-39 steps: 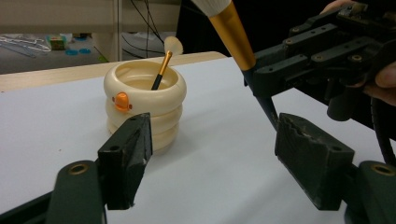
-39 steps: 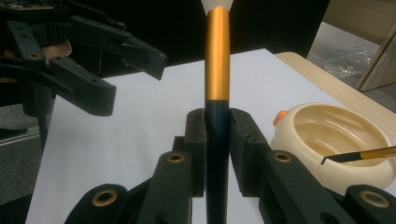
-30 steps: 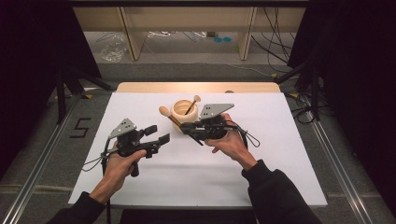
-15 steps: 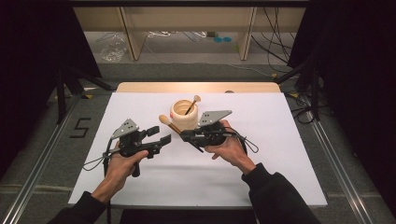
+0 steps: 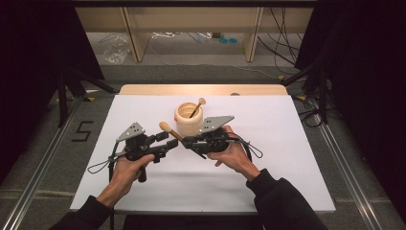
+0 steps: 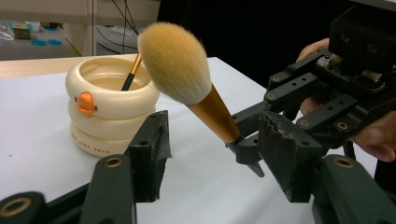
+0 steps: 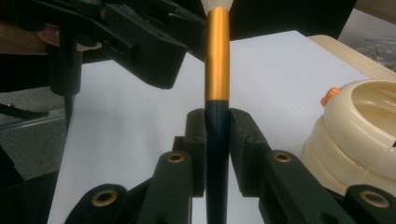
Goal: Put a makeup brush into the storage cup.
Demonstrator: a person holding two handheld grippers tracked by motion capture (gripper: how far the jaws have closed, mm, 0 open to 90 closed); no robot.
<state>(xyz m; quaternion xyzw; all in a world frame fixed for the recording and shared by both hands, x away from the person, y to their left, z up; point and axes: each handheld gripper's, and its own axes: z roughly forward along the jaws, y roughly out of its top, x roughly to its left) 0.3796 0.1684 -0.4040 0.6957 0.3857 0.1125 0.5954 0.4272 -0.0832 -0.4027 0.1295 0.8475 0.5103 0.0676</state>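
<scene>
My right gripper is shut on the dark handle of a makeup brush with a gold ferrule and a fluffy tan head. In the high view the brush points left from the right gripper toward my left gripper. The left gripper has just been closing its jaws. They stand on either side of the ferrule, and the pads are not touching it. A cream, ring-stacked duck cup stands just behind, with a thin brush leaning inside it.
The cup sits upright on a white sheet that covers the table. A wooden table edge runs along the back. Cables trail from both grippers. Metal rails flank the table.
The right gripper has brought the brush a little nearer and toward the left gripper. The left gripper's jaws have narrowed around the brush. The left hand has stayed in place.
</scene>
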